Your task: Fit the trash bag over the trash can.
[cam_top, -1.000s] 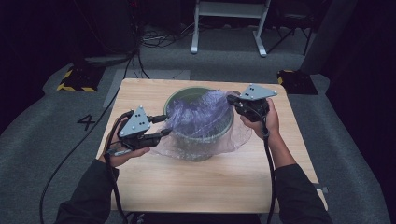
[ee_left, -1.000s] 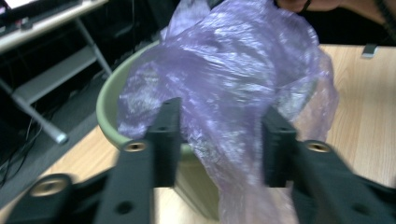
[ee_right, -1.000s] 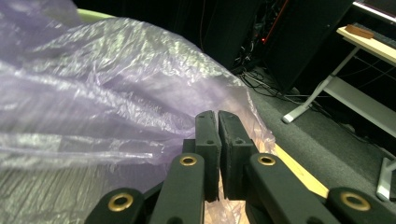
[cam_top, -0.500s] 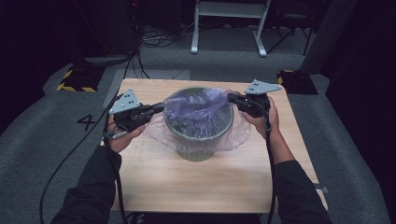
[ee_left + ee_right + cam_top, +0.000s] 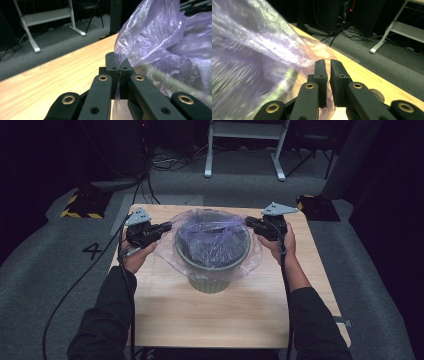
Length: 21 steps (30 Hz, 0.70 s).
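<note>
A wooden bench [image 5: 165, 320] is seen from above, with a green ribbed bin [image 5: 212, 262] standing upright near its middle, mouth pointing up. A thin purple plastic bag [image 5: 212, 237] is draped into and over the bin's mouth, its loose edge spread outward round the rim. The left gripper [image 5: 167, 226], held at the bin's left side, is clenched on the bag's edge; in the left gripper view the film [image 5: 155, 47] is pinched between the closed jaws. The right gripper [image 5: 248, 221], held at the opposite side, is closed to a narrow gap; in the right gripper view the bag [image 5: 257, 57] runs to and under the jaws, though whether the pads actually press on it cannot be told. The two sides appear to be pulled apart so that the bag's opening is stretched wide across the rim, probably to line the bin. The bag's long axis thus lies left to right across the bench, between the grippers
</note>
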Each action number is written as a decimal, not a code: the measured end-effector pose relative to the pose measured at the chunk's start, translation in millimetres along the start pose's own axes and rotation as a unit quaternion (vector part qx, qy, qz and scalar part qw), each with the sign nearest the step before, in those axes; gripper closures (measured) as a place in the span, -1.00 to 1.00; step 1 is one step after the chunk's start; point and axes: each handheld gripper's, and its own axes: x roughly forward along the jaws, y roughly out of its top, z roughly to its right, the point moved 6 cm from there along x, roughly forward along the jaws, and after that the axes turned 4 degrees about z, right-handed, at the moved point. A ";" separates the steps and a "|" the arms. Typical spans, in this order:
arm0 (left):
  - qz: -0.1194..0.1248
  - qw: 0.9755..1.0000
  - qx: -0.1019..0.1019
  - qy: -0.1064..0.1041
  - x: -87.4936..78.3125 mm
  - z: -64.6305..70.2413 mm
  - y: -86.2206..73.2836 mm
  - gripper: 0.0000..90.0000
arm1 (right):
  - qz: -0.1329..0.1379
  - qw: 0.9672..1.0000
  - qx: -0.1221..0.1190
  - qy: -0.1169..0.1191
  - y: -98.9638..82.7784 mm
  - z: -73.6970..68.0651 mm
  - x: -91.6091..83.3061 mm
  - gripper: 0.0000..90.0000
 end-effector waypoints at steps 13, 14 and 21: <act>-0.042 0.998 -0.034 -0.013 29.4 -7.5 -31.4 0.99 | -0.016 0.996 0.090 0.023 -23.4 14.5 27.1 1.00; -0.051 0.998 -0.032 -0.011 31.1 -8.0 -34.4 0.99 | -0.018 0.995 0.093 0.023 -26.5 15.8 28.3 1.00; -0.068 0.996 -0.048 -0.021 45.3 -7.7 -52.0 0.99 | -0.015 0.991 0.126 0.039 -41.2 16.9 33.6 1.00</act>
